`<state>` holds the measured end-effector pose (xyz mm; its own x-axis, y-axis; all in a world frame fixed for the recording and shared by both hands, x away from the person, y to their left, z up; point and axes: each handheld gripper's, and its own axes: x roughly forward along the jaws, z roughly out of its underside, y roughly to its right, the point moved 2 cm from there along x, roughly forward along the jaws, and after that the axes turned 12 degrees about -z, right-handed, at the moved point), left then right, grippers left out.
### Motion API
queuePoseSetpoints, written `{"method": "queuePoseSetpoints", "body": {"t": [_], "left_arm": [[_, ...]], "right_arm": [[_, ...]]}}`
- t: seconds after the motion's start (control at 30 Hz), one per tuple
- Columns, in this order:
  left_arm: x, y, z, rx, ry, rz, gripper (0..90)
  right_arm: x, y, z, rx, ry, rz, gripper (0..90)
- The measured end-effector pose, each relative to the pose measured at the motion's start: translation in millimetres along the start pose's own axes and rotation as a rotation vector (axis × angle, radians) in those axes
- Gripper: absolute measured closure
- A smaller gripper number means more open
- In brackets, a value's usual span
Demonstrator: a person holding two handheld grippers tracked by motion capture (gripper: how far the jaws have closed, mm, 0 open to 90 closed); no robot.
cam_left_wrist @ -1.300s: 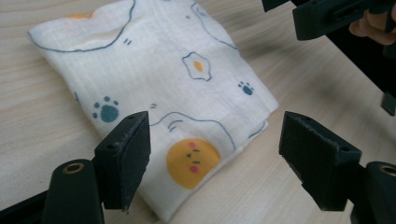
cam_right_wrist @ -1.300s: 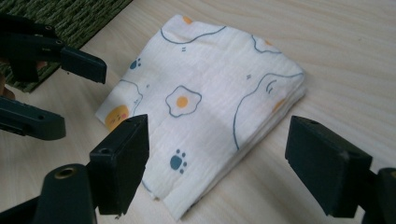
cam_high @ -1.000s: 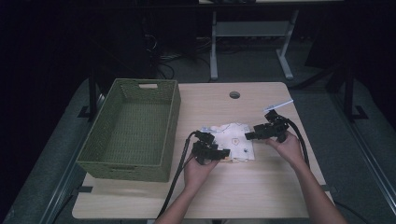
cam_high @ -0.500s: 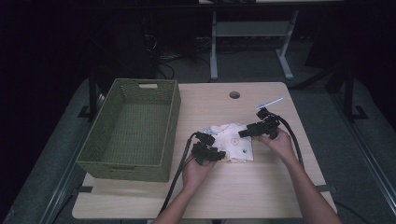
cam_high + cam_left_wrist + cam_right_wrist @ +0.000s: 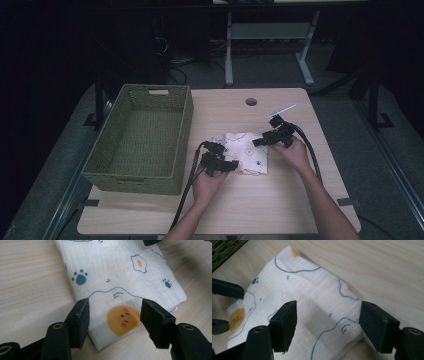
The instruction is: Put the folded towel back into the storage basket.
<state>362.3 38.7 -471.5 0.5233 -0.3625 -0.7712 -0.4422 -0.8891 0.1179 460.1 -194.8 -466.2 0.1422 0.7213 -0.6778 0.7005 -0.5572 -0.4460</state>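
Observation:
A folded white cloth (image 5: 246,153) printed with eggs, paw marks and yellow chick faces lies flat on the wooden table (image 5: 280,200). My left gripper (image 5: 231,164) is at the cloth's near left corner, open, its jaws straddling a yellow chick face on the cloth (image 5: 117,277) in the left gripper view (image 5: 115,312). My right gripper (image 5: 258,142) is open low over the cloth's right side; in the right gripper view (image 5: 328,315) its jaws frame the cloth (image 5: 312,290), and the left gripper's fingers (image 5: 227,288) show at the far left.
A green woven basket (image 5: 140,135) with nothing in it stands left of the cloth, close to my left hand. A round cable hole (image 5: 251,101) and a thin white strip (image 5: 282,109) lie toward the table's far edge. Cables trail from both grippers toward the near edge.
My right gripper has shifted slightly left, in over the cloth's right edge. The left gripper has hardly moved and the cloth lies as before.

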Motion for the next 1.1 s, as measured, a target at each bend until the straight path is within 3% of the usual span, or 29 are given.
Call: {"method": "queuePoseSetpoints", "body": {"t": [0.2, 0.4, 0.5, 0.7, 0.97, 1.1], "left_arm": [[1.5, -1.8, -0.2, -0.006, -0.005, -0.008, 44.2], [-1.5, -1.1, 0.1, 0.006, 0.0, -0.038, 41.2], [1.4, -3.3, 1.0, 0.0, -0.02, -0.044, 42.3], [3.5, 0.3, 1.6, 0.03, -0.013, -0.057, 48.5], [7.3, 11.4, 0.2, 0.098, -0.009, -0.061, 68.6], [9.7, 13.9, -1.0, 0.108, -0.021, -0.018, 79.1]], "right_arm": [[5.3, -0.1, -1.7, -0.012, -0.011, 0.039, 31.1], [11.0, -5.0, -2.5, -0.039, -0.031, 0.093, 33.0], [12.7, -6.7, -2.0, -0.047, -0.043, 0.118, 35.0], [20.3, -15.7, -0.6, -0.106, -0.092, 0.216, 42.2], [19.5, -22.0, 3.5, -0.076, -0.07, 0.216, 66.5], [17.2, -20.9, 5.3, -0.032, -0.056, 0.181, 74.8]]}}
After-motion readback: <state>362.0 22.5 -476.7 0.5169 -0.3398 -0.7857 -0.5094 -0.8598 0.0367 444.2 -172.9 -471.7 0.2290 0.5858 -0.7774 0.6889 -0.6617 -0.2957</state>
